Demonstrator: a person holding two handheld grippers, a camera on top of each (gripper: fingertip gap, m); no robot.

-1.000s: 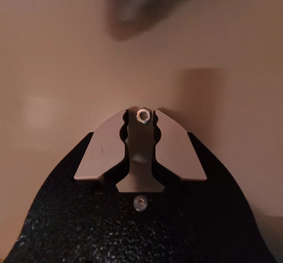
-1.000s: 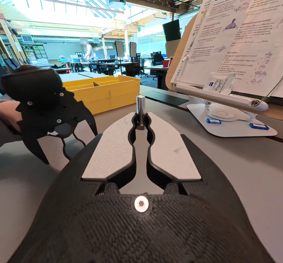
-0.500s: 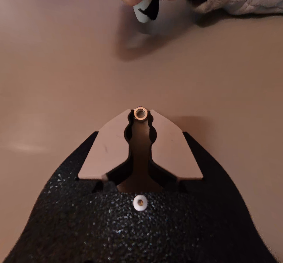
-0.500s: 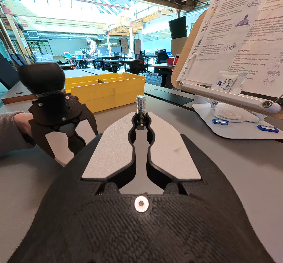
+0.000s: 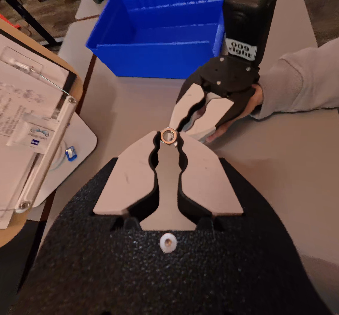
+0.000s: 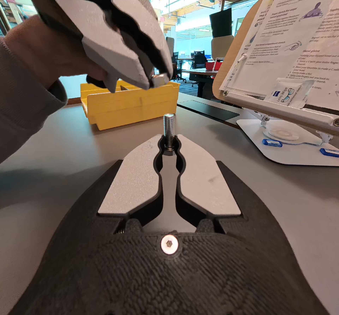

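From my left tongs (image 5: pixel 168 138) I see a shiny silver hex nut (image 5: pixel 168 137) clenched between the tips, its round hole facing me, above the grey worktop (image 5: pixel 275 159). Just beyond it are my right tongs (image 5: pixel 180 129), with a blue bin (image 5: pixel 156 62) farther back.

From my right tongs (image 6: pixel 169 145), a silver threaded bolt (image 6: pixel 169 128) stands upright, its head gripped between the tips. The left tongs (image 6: pixel 159 80) hang above it carrying the nut (image 6: pixel 159 80), in front of a yellow bin (image 6: pixel 128 104).

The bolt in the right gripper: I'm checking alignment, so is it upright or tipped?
Upright. The bolt stands vertical, threaded end up, its lower part clamped between the right gripper's fingers.
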